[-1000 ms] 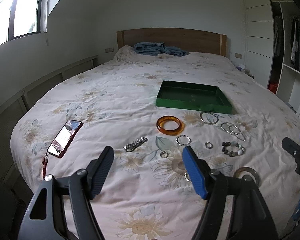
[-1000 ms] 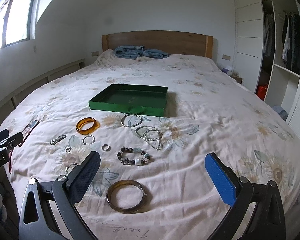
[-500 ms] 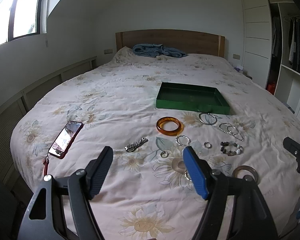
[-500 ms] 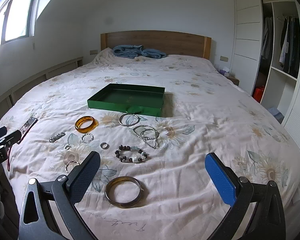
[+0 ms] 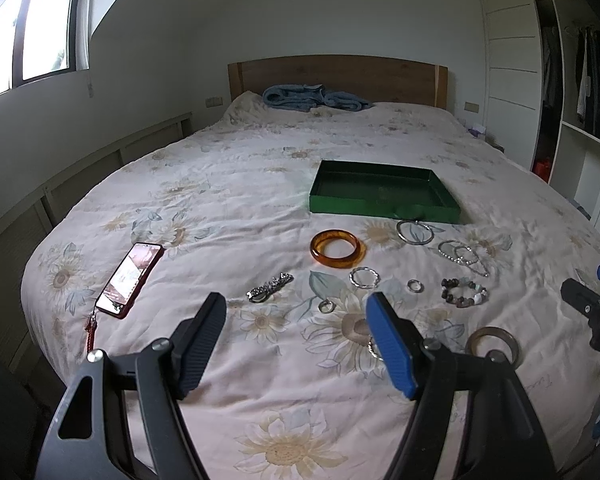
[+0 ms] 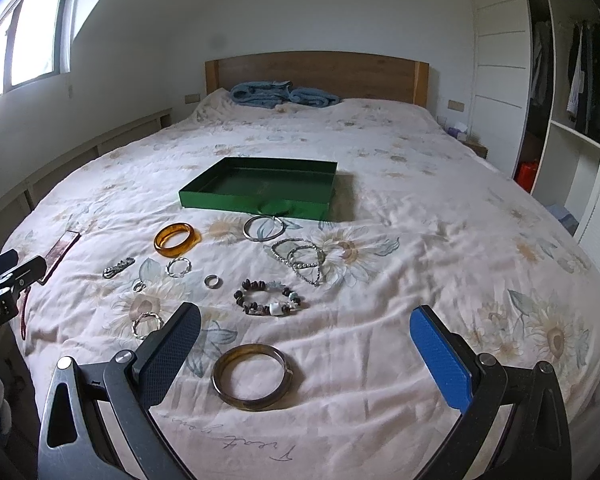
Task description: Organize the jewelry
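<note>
A shallow green tray (image 5: pixel 384 207) (image 6: pixel 256 200) lies in the middle of the flowered bed. In front of it is scattered jewelry: an amber bangle (image 5: pixel 338 249) (image 6: pixel 177 239), a silver hoop (image 5: pixel 414 232) (image 6: pixel 264 228), rhinestone bracelets (image 5: pixel 462 255) (image 6: pixel 300 260), a beaded bracelet (image 5: pixel 463 296) (image 6: pixel 268 303), a small ring (image 5: pixel 415 286) (image 6: pixel 213 281), a silver clasp piece (image 5: pixel 270 293) (image 6: pixel 119 268) and a dark brown bangle (image 5: pixel 492 345) (image 6: pixel 251 376). My left gripper (image 5: pixel 296 346) is open above the near bedspread. My right gripper (image 6: pixel 306 360) is open, the dark bangle between its fingers' lines.
A phone (image 5: pixel 130 278) with a red strap lies at the bed's left side. A blue blanket (image 5: pixel 312 98) sits by the wooden headboard (image 5: pixel 336 76). An open wardrobe (image 6: pixel 564 92) stands on the right. A low ledge runs along the left wall.
Both views have drawn back and risen slightly, so the bed and jewelry sit a little further away. Nothing on the bed has moved; both grippers stay open.
</note>
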The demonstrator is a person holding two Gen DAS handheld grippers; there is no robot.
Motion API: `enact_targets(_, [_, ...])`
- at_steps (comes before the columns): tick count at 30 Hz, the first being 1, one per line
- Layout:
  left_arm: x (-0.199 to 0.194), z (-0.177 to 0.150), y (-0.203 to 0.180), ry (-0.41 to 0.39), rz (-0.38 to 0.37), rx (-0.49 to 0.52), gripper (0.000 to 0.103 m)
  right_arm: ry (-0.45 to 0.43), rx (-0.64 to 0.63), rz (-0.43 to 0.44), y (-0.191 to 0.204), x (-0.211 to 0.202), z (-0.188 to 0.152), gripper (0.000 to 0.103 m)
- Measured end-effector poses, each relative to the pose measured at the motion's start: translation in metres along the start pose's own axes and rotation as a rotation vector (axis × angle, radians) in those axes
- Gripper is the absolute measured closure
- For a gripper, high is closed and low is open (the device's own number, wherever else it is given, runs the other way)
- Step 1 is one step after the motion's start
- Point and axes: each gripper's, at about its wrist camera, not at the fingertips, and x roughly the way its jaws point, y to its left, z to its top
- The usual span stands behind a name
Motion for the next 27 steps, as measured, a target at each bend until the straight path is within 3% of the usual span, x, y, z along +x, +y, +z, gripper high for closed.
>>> enact_targets(15, [0.018,-0.003,-0.005,0.033,0.005,0.012,0.032,0.024,-0.011,0.032,0.001,0.014,-0.001,0.001])
enact_targets(27, [0.032,-0.006,-0.01,0.085,-0.014,0.021,0.032,0.056,-0.013,0.058,-0.001,0.024,-0.004,0.007])
